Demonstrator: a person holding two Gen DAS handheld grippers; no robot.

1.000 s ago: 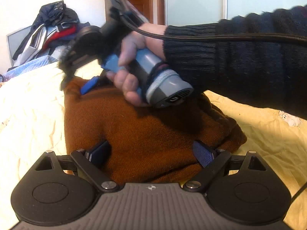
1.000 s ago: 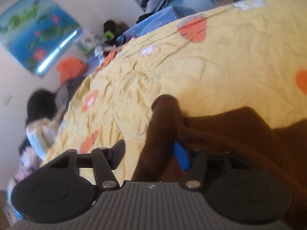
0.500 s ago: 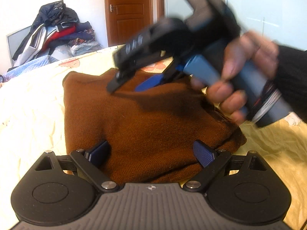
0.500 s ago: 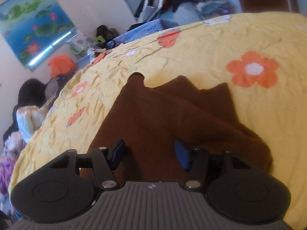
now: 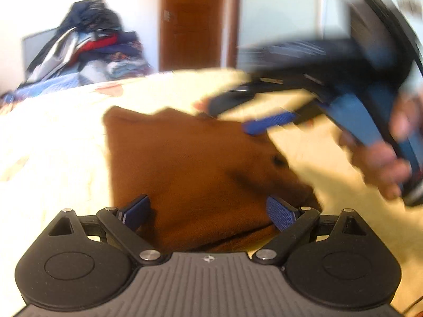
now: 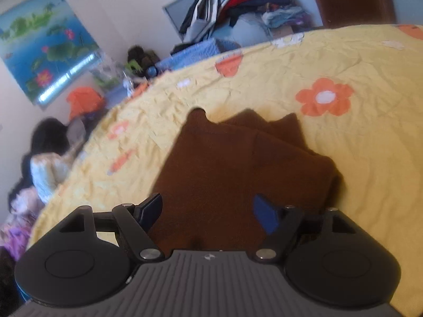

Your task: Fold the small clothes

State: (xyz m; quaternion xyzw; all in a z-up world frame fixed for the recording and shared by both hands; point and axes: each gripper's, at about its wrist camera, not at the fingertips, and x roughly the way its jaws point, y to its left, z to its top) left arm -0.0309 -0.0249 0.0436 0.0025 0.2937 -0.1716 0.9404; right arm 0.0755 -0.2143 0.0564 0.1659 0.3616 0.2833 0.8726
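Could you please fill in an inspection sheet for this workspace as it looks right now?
Surface: yellow bedsheet with orange flowers, wrinkled.
Job's things: brown knit garment lying folded on the sheet, layered corners at its far edge.
Clutter: heap of clothes beyond the bed; orange item at the left.
Grippers: left tongs open over the garment's near edge; right tongs open, holding nothing.
Cables: dark cable at the lower right of the left view.
Surroundings: wooden door, lotus poster.
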